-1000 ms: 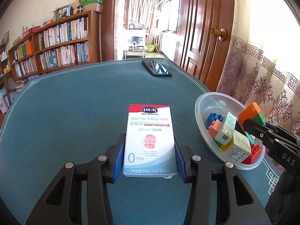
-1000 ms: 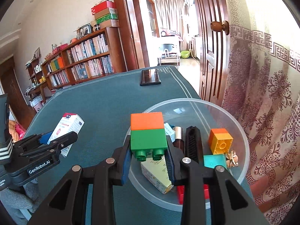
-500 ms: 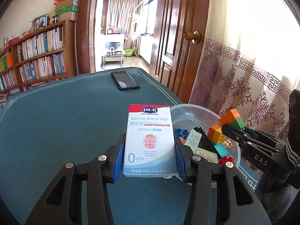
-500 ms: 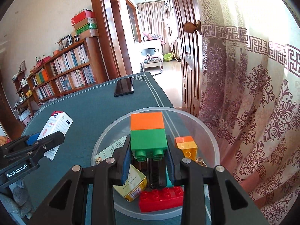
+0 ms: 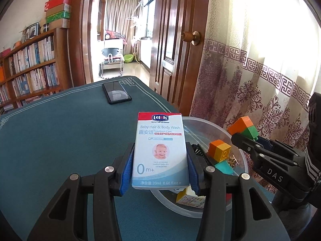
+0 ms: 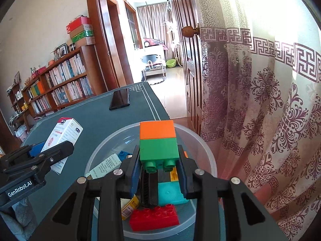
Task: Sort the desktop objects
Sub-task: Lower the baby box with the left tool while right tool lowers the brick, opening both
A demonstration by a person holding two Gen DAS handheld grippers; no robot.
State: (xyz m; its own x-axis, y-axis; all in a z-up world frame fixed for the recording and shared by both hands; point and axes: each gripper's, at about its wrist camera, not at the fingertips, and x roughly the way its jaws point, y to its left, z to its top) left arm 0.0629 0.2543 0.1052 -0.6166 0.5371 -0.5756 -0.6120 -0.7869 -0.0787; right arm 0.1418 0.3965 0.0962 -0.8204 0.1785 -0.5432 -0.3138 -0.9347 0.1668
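Note:
My left gripper [image 5: 160,160] is shut on a white and blue baby wash box [image 5: 160,150] with a red top, held upright above the near left rim of the clear plastic bowl [image 5: 208,124]. Over the same bowl [image 6: 192,136], my right gripper [image 6: 159,160] is shut on an orange-on-green block stack [image 6: 158,140]. From the left wrist view that stack [image 5: 243,127] hangs above the bowl's right side. Inside the bowl lie a red brick [image 6: 154,217], a teal block [image 6: 170,192], a black comb [image 6: 148,190], small cartons and an orange-yellow block [image 5: 219,149].
A black phone [image 5: 116,94] lies at the far end of the teal table cloth [image 5: 60,140]. A patterned curtain [image 6: 260,110] and a wooden door [image 5: 176,50] stand close on the right. Bookshelves [image 6: 60,88] fill the far left wall.
Both grippers swung right with their loads. The box now hangs over the bowl's rim, and the block stack has moved toward the bowl's curtain side.

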